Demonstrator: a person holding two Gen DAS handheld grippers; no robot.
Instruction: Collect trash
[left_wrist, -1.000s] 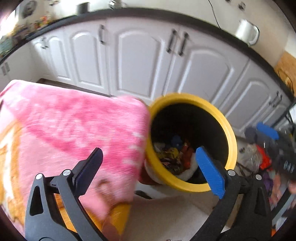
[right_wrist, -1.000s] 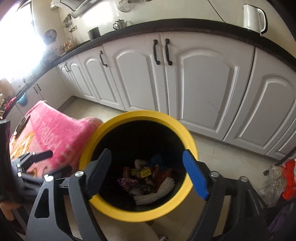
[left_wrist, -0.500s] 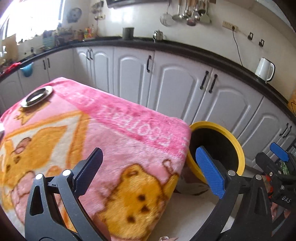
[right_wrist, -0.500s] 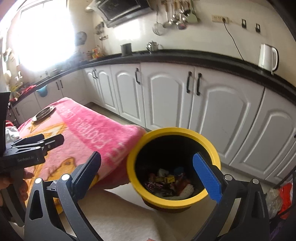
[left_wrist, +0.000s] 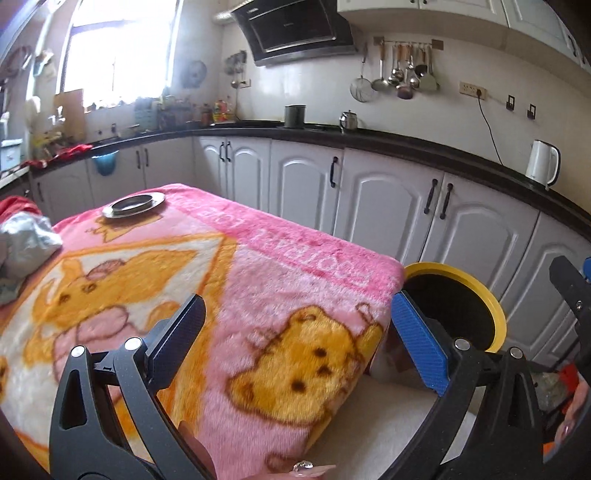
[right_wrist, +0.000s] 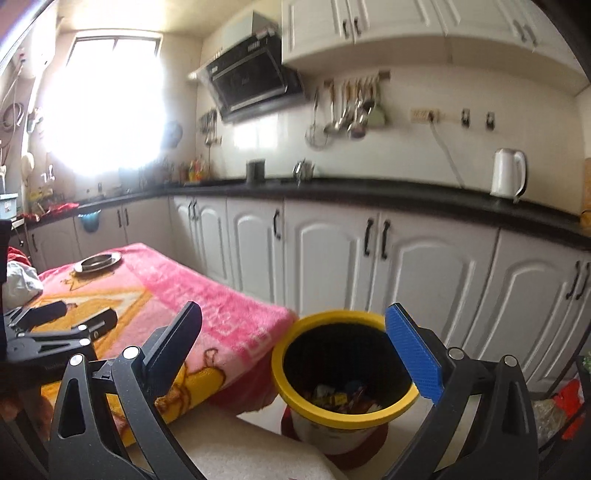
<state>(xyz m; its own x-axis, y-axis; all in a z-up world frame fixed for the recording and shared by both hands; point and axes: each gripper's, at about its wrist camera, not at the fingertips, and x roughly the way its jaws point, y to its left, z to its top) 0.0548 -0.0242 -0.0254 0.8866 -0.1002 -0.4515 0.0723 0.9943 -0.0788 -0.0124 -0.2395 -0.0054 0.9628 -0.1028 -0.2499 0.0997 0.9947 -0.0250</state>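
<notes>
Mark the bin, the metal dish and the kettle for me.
bin (right_wrist: 295, 400): right wrist view, front of yellow rim.
metal dish (left_wrist: 133, 204): left wrist view, centre of dish on pink blanket.
kettle (right_wrist: 506, 173): right wrist view, white body.

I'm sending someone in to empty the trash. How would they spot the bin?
Find the table under the pink cartoon blanket before the white lower cabinets. At its corner nearest them stands the trash bin on the floor. Its bright yellow rim and black inside holding wrappers mark it out.

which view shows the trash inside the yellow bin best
The right wrist view: it looks down past the yellow bin rim onto the wrappers inside. The left wrist view shows only the rim and dark interior, no trash.
</notes>
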